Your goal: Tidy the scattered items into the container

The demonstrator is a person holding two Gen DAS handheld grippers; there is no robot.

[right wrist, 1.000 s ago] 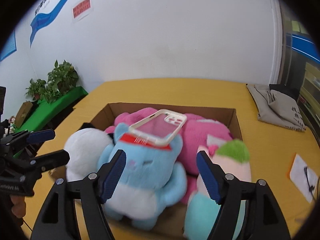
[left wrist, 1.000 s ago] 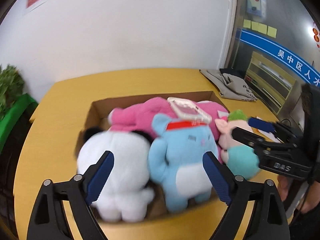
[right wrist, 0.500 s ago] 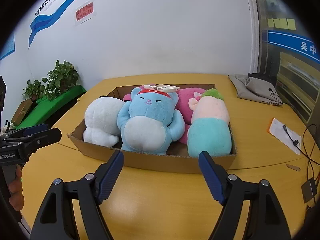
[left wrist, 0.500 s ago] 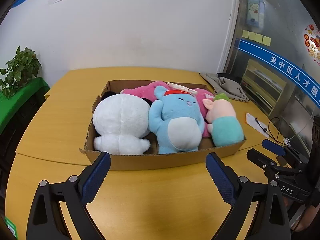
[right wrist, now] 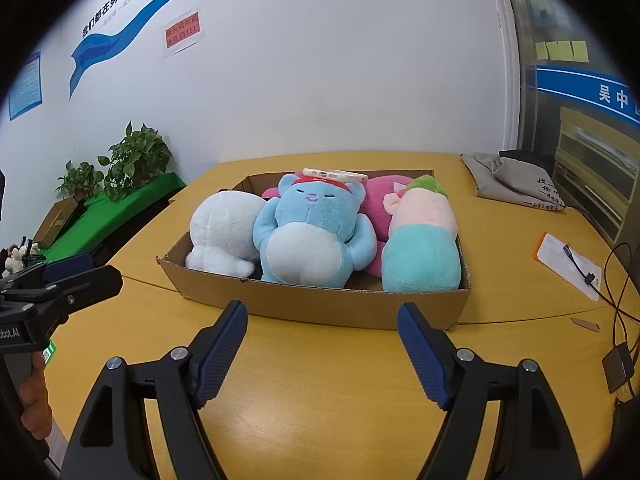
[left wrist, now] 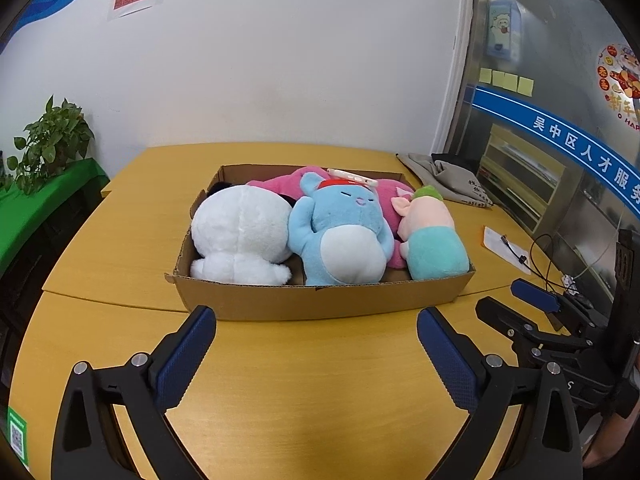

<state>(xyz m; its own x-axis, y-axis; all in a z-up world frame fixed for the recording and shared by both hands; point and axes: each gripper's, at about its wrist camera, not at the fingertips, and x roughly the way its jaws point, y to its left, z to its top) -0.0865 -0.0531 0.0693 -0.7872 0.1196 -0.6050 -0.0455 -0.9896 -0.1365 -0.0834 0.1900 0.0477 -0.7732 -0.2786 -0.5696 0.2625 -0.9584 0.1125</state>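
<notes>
Yellow tabletop [left wrist: 320,400] lies bare before the cardboard box [left wrist: 320,304] — plush toys [left wrist: 344,236] packed inside. Left gripper [left wrist: 316,356], jaws just widening, and right gripper [right wrist: 320,344] hang empty short of its near edge.

The left gripper [left wrist: 316,354] points forward and a bit down. Its two blue pads [left wrist: 184,360] stand far apart, and its jaws have just been opening wider. Nothing is between them. The right gripper [right wrist: 322,354] points the same way, with its jaws apart too and nothing between them. A hand [right wrist: 34,396] holds the left gripper's handle. The two grippers sit side by side, not touching.
</notes>
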